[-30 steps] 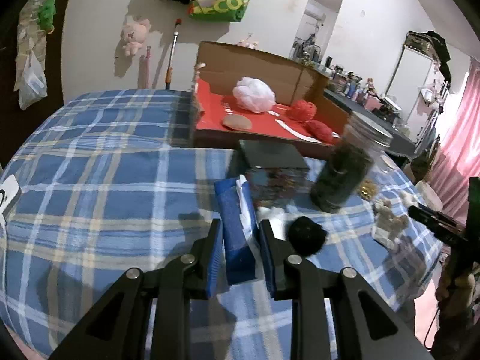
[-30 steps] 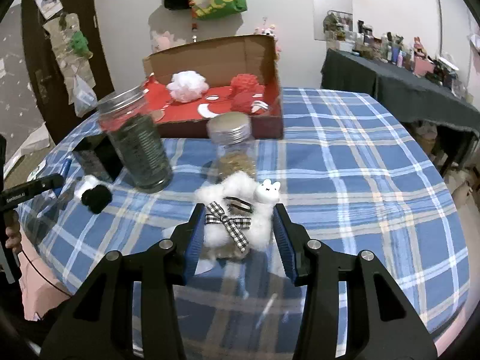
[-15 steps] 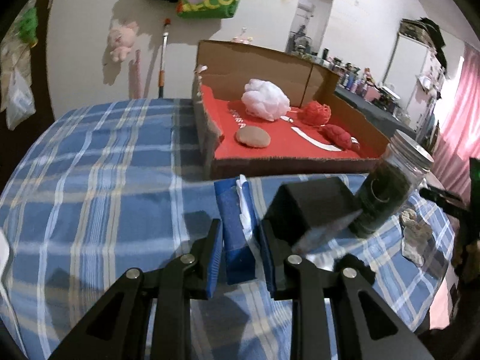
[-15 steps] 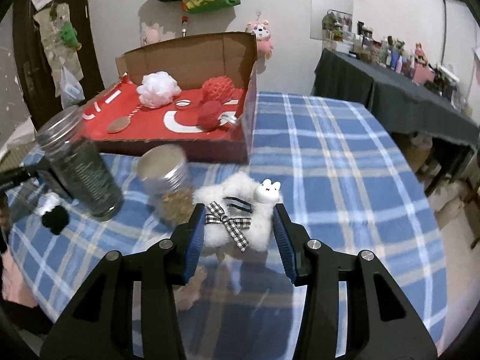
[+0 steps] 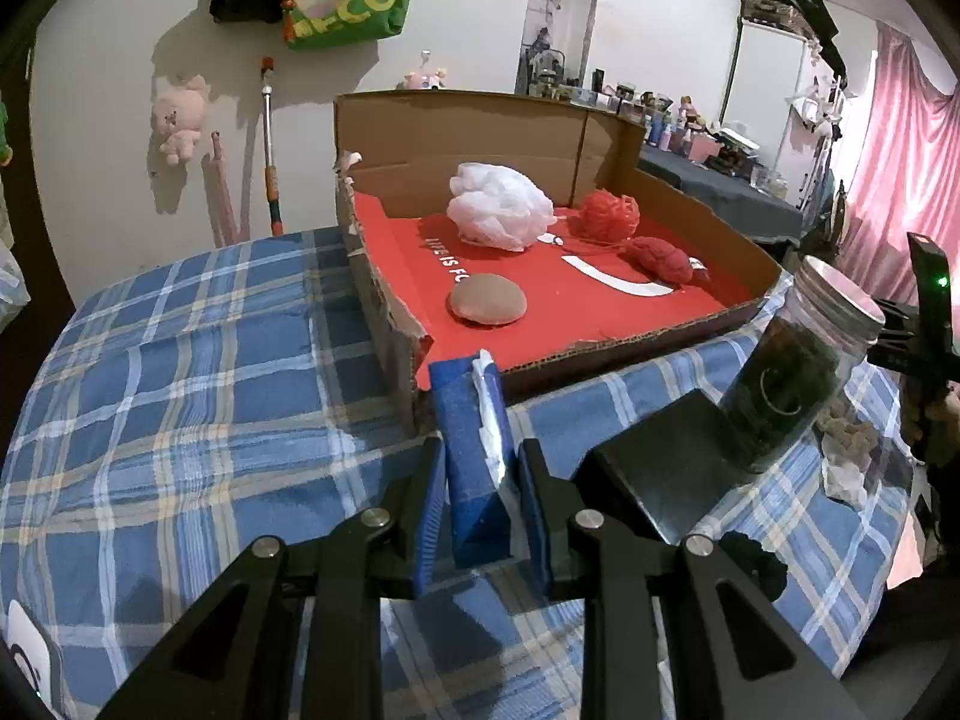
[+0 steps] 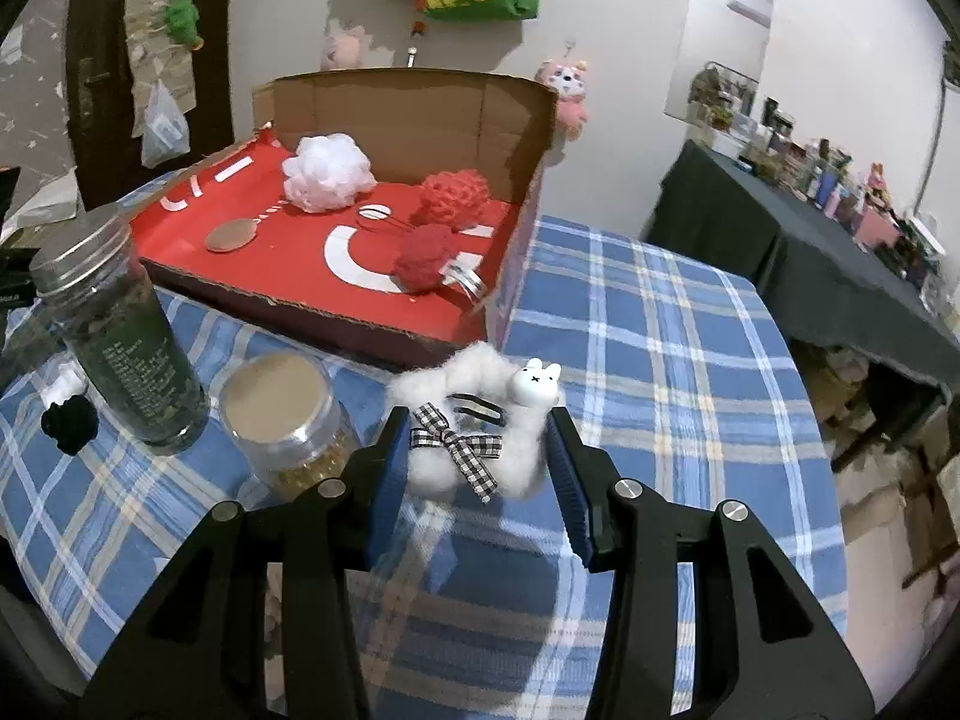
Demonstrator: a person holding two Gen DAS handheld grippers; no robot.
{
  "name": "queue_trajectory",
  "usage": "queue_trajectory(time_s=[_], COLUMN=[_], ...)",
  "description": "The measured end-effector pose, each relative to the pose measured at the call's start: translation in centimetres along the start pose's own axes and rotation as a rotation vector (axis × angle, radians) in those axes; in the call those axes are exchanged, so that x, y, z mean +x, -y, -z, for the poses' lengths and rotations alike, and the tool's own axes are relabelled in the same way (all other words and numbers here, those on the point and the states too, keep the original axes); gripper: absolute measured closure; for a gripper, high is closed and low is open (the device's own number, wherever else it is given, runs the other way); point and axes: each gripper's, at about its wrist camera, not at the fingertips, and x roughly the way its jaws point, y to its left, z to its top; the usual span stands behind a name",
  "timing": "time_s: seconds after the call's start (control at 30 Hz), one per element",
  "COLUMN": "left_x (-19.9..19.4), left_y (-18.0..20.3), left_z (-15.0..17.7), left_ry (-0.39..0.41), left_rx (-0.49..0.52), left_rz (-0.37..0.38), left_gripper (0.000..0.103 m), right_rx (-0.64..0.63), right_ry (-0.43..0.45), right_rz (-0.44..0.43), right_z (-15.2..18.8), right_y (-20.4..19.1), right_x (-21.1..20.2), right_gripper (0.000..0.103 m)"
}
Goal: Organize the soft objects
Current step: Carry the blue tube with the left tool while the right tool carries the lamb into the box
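My left gripper [image 5: 480, 480] is shut on a blue tissue pack [image 5: 471, 450] and holds it above the cloth, just before the near corner of the red-lined cardboard box [image 5: 600, 348]. In the box lie a white puff [image 5: 501, 213], two red yarn balls [image 5: 603, 216] and a brown pad [image 5: 486, 300]. My right gripper [image 6: 480, 456] is shut on a white fluffy toy with a checked bow [image 6: 474, 432], held above the table before the box's right corner [image 6: 498, 312]. The box holds the white puff [image 6: 330, 171] and red balls [image 6: 453, 195] in this view too.
A tall dark jar [image 6: 120, 330] and a short jar of yellow bits [image 6: 282, 414] stand left of my right gripper. A black box [image 5: 666, 468] and the dark jar [image 5: 792, 360] stand right of my left gripper. A black pom-pom [image 6: 69, 423] lies on the plaid cloth [image 6: 660, 360].
Both grippers have moved toward the cardboard box with their loads, so the box looms larger. The jars and black box have slid back and aside in the views.
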Motion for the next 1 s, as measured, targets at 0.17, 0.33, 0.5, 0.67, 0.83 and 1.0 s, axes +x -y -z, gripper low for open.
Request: queue_trajectory(time_s=[0.17, 0.33, 0.5, 0.67, 0.83, 1.0], left_x=[-0.2, -0.6, -0.3, 1.3, 4.3, 8.5], left_y=[0.0, 0.4, 1.7, 3.9, 5.9, 8.0], left_z=[-0.8, -2.5, -4.6, -7.6, -10.6, -13.2], left_ry=[0.000, 0.011, 0.007, -0.018, -0.083, -0.180], left_rx=[0.011, 0.031, 0.072, 0.115, 0.120, 0.128], left_rz=[0.024, 0.050, 0.081, 0.128, 0.170, 0.161], left_gripper=[0.077, 0.077, 0.077, 0.077, 0.077, 0.077], right_rx=[-0.028, -0.060, -0.102, -0.132, -0.161, -0.217], right_ry=[0.010, 0.023, 0.027, 0.011, -0.018, -0.087], right_rz=[-0.030, -0.065, -0.114, -0.174, -0.263, -0.320], right_z=[-0.9, -2.4, -4.2, -6.7, -10.2, -13.0], right_y=[-0.2, -0.5, -1.0, -1.5, -2.7, -4.8], right_x=[0.2, 0.4, 0.7, 2.0, 4.2, 7.5], right_gripper=[0.060, 0.060, 0.060, 0.060, 0.060, 0.060])
